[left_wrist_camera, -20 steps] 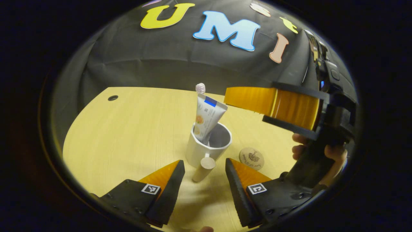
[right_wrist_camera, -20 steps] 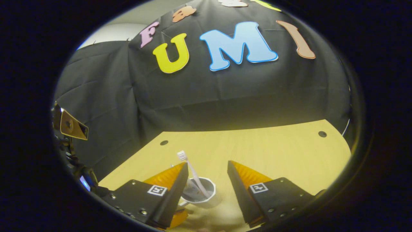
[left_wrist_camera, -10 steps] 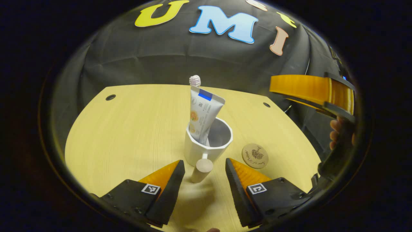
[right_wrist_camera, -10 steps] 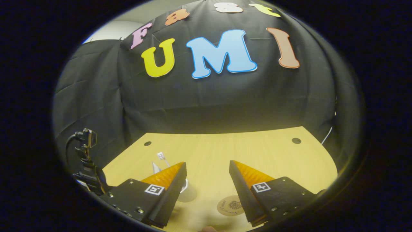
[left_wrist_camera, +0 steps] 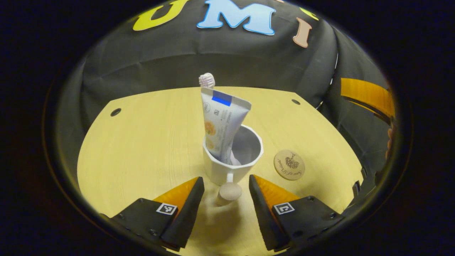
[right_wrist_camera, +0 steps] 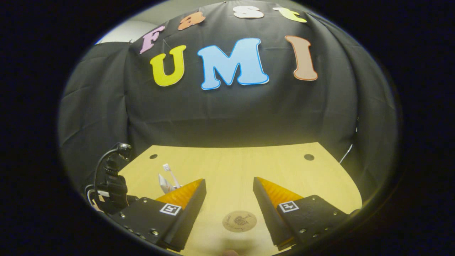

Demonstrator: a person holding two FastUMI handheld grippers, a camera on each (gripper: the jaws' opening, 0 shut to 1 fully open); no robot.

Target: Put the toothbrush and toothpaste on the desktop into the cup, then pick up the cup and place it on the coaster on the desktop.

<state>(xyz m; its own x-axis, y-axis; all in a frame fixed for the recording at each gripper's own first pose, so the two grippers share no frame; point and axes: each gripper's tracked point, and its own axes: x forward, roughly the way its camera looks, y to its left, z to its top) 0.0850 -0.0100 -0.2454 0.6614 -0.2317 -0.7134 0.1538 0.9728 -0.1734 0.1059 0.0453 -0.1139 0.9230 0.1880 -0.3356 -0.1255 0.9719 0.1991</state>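
Left gripper view: the left hand-held gripper (left_wrist_camera: 226, 185) hangs low over the desk (left_wrist_camera: 142, 149), its fingers spread apart. The cup's wooden handle (left_wrist_camera: 230, 191) sits in the gap between them; I cannot tell whether either finger touches it. The white cup (left_wrist_camera: 233, 156) stands upright on the desk just ahead of the fingers. Inside it the toothpaste (left_wrist_camera: 221, 124) tube stands on end, leaning slightly, crimped end up. The toothbrush (left_wrist_camera: 206, 80) stands behind the tube, bristle head poking above it. The round coaster (left_wrist_camera: 289, 164) lies flat on the desk just to the right of the cup, apart from it and bare. At the far right edge of this view the right hand-held gripper (left_wrist_camera: 368, 97) shows partly, off the desk's side.

Right gripper view: the right hand-held gripper's own fingers stand apart around nothing, raised above the desk (right_wrist_camera: 231, 170). The coaster (right_wrist_camera: 239, 221) lies on the desk below, between the two fingers. Toothbrush head (right_wrist_camera: 166, 167) and the top of the toothpaste (right_wrist_camera: 164, 182) show past the left finger, with the body of the other hand-held gripper (right_wrist_camera: 112, 181) further left.
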